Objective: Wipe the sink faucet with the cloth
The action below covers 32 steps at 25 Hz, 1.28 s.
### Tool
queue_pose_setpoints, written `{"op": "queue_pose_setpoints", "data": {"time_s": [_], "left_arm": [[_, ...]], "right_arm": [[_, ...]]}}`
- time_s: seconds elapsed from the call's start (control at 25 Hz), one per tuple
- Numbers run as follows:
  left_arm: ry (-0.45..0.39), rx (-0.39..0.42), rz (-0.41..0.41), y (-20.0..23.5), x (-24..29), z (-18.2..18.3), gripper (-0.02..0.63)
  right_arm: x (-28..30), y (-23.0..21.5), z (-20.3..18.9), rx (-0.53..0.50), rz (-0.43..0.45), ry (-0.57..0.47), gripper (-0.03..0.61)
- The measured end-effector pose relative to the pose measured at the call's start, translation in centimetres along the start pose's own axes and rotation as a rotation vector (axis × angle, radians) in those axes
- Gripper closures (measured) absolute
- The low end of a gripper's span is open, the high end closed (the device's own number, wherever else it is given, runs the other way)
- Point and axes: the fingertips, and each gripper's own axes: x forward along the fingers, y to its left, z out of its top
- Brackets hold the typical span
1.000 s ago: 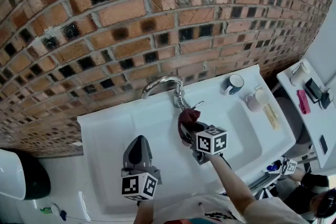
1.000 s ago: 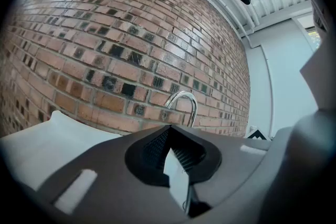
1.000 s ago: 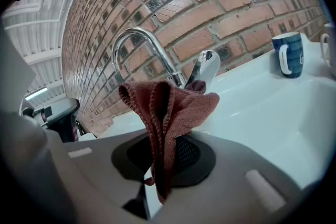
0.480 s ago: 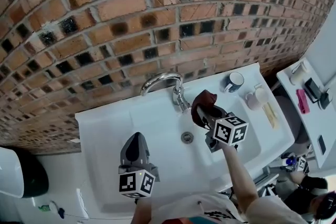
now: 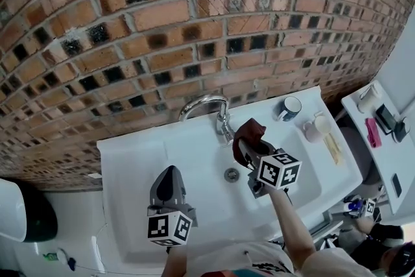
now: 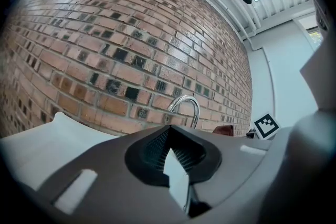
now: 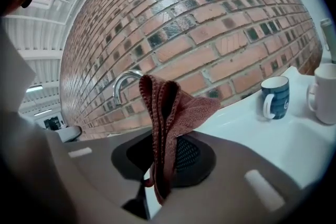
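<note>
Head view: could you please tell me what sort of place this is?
Likely a kitchenette or washroom: white sink, chrome faucet, brick wall behind, blue mug on the ledge.

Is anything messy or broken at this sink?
Nothing looks broken or spilled. The faucet curves over the white sink as it should. The blue mug and the white mug sit upright on the ledge. The red cloth is just bunched up in the right gripper, beside the faucet.
</note>
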Motion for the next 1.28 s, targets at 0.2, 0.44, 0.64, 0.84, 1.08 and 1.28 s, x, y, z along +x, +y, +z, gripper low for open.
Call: {"op": "queue_pose_setpoints", "data": {"time_s": [0.2,0.44,0.64,0.84,1.08,1.28], "left_arm": [[-0.017,-0.012,-0.012,-0.1,0.1,-0.2,0.609],[-0.005,-0.007,0.006,0.5,-0.2,-0.2,0.609],[0.008,-0.011,0.028,1.3,-0.3,0.0,0.609],[-0.001,-0.019,0.026,1.7,-0.1,-0.6,0.609],[-0.003,-0.017,0.028,1.7,-0.4,-0.2,0.609],[-0.013,-0.018,0.036,1.9,-0.6,-0.1,0.609]], "right_arm": [[3.6,4.6,-3.8,-0.007,0.11,0.13,0.531],[7.9,6.3,-6.1,0.131,0.119,0.228,0.531],[8.0,3.4,-3.8,0.192,0.033,0.162,0.532],[7.8,3.0,-1.6,0.181,0.03,0.129,0.532],[7.4,3.6,0.9,0.14,0.035,0.067,0.531],[6.5,7.7,7.0,0.052,0.135,-0.093,0.531]]}}
